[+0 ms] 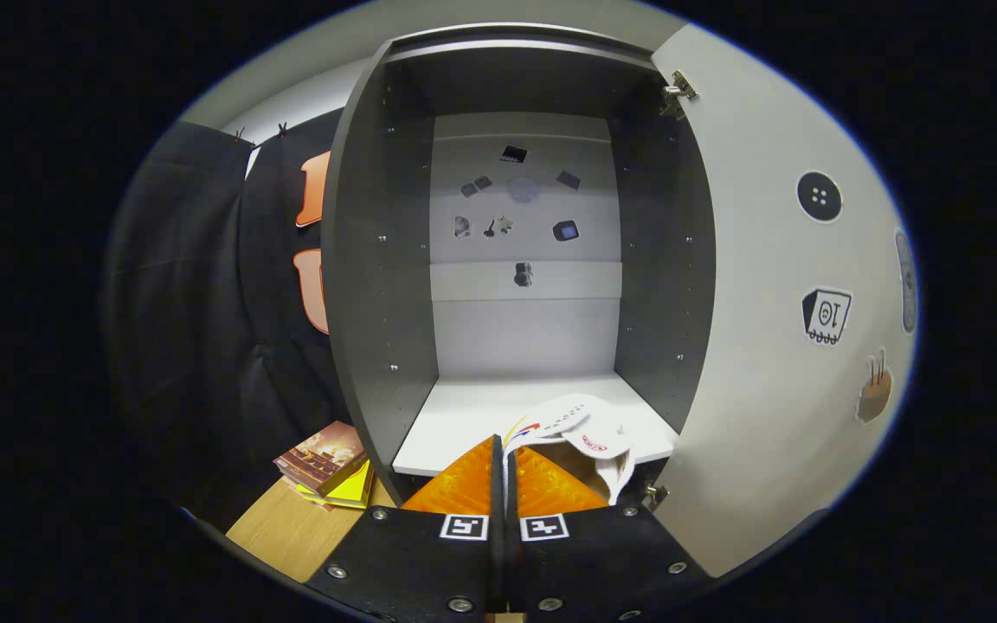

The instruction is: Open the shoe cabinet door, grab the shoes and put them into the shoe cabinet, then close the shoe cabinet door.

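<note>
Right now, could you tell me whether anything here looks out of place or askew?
Only the shoe: the shut gripper pinches its edge, so it hangs tilted over the front lip of the cabinet floor, not yet resting flat. The door stands wide open. Nothing looks damaged.

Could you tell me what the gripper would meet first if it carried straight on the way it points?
The gripper, shut on the white shoe, points into the open cabinet. Nothing seems to stand before the back panel, though depth is unclear.

Tongs: one unit, hand-held, pointing forward and level. Fingers drawn nearly together, only a thin gap left, both pressing on the edge of a white shoe.
</note>
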Motion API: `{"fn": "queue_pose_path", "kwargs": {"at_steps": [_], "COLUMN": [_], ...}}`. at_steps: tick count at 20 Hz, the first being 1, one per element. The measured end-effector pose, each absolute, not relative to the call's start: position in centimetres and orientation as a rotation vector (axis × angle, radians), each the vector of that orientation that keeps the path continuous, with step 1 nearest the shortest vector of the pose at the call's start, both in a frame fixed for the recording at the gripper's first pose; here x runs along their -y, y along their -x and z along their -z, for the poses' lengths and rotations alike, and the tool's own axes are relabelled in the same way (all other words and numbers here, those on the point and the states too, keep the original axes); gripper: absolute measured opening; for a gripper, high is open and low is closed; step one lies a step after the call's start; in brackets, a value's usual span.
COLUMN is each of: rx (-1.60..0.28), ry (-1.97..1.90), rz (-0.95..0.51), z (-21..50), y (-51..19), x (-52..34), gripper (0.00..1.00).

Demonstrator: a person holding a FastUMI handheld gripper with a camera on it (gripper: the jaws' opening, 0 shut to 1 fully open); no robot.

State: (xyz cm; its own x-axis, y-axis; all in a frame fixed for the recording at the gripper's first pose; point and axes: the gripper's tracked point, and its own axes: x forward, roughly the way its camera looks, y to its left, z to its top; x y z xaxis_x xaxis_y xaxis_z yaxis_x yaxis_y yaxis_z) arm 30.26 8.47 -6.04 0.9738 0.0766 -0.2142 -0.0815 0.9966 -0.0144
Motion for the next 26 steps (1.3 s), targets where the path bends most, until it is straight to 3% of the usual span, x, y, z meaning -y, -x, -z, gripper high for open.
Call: {"fn": "queue_pose_path", "kwargs": {"at_steps": [16,26], "rx": [-0.222,-0.308], "ry": [0.078,0.11], "rz": [-0.127,-0.133], "z": [9.2,13.7], "y": [-46.8,-48.8], "x": [-10.3,-11.8], "gripper": [0.0,0.01]}}
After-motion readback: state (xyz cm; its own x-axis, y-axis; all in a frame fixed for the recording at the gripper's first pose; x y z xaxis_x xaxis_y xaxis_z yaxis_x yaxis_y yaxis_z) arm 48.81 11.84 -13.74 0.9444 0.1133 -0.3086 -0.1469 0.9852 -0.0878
